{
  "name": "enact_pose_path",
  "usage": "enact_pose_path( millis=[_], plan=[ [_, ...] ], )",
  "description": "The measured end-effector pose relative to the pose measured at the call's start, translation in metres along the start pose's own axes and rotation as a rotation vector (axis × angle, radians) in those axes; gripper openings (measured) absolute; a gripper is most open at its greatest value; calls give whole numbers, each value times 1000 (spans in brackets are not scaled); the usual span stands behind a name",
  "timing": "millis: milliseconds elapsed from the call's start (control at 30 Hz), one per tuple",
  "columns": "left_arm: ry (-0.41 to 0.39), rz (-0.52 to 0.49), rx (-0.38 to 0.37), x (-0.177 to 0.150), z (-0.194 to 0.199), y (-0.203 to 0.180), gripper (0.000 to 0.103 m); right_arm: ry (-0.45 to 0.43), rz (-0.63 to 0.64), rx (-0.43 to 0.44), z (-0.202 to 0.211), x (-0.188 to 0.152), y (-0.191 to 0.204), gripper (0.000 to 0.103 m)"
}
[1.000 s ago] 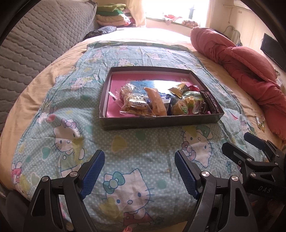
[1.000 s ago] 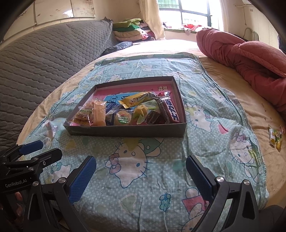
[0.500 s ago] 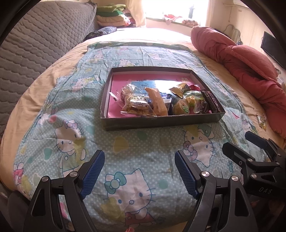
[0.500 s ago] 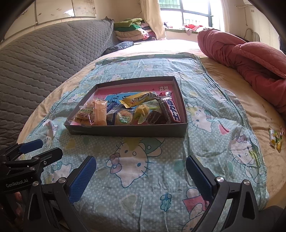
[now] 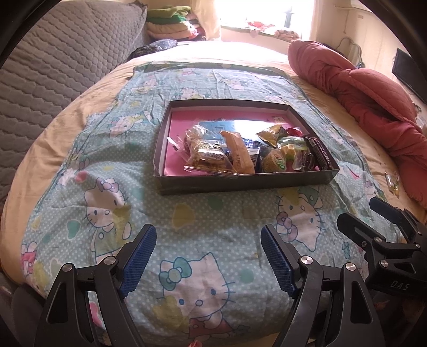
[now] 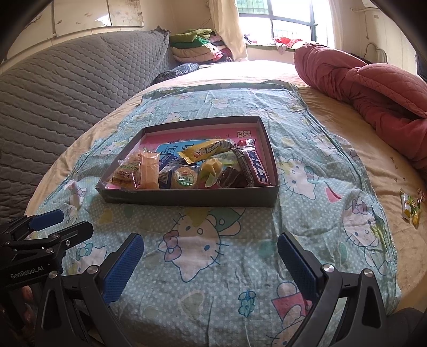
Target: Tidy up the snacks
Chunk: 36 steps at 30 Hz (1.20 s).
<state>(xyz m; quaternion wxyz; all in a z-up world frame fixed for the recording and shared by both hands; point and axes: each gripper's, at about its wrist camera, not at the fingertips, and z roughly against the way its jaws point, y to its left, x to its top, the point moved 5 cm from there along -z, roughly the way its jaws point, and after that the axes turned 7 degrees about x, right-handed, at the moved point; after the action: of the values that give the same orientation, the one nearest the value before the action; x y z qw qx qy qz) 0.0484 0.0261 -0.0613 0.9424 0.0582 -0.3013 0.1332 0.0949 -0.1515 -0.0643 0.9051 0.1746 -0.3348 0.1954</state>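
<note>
With both the left hand-held gripper (image 5: 208, 256) and right hand-held gripper (image 6: 210, 263) spread wide and empty, we face the snack box (image 6: 186, 197) on the bed at twelve o'clock, one stray snack (image 6: 411, 206) lying at two o'clock, nearer our right.

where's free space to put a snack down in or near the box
Inside the box, the pink floor along the far wall and left side is bare; snacks crowd the near and right side. The Hello Kitty sheet between box and both open claws is bare too.

Blown-out window (image 5: 256, 16) backlight, perhaps haze
</note>
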Motion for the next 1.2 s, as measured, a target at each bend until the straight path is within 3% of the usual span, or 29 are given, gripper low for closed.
enact_pose_path(
  millis=[1200],
  plan=[
    [1,6,4,1,-1,3,82,-9,-25,-17,0,1,-7,101]
  ],
)
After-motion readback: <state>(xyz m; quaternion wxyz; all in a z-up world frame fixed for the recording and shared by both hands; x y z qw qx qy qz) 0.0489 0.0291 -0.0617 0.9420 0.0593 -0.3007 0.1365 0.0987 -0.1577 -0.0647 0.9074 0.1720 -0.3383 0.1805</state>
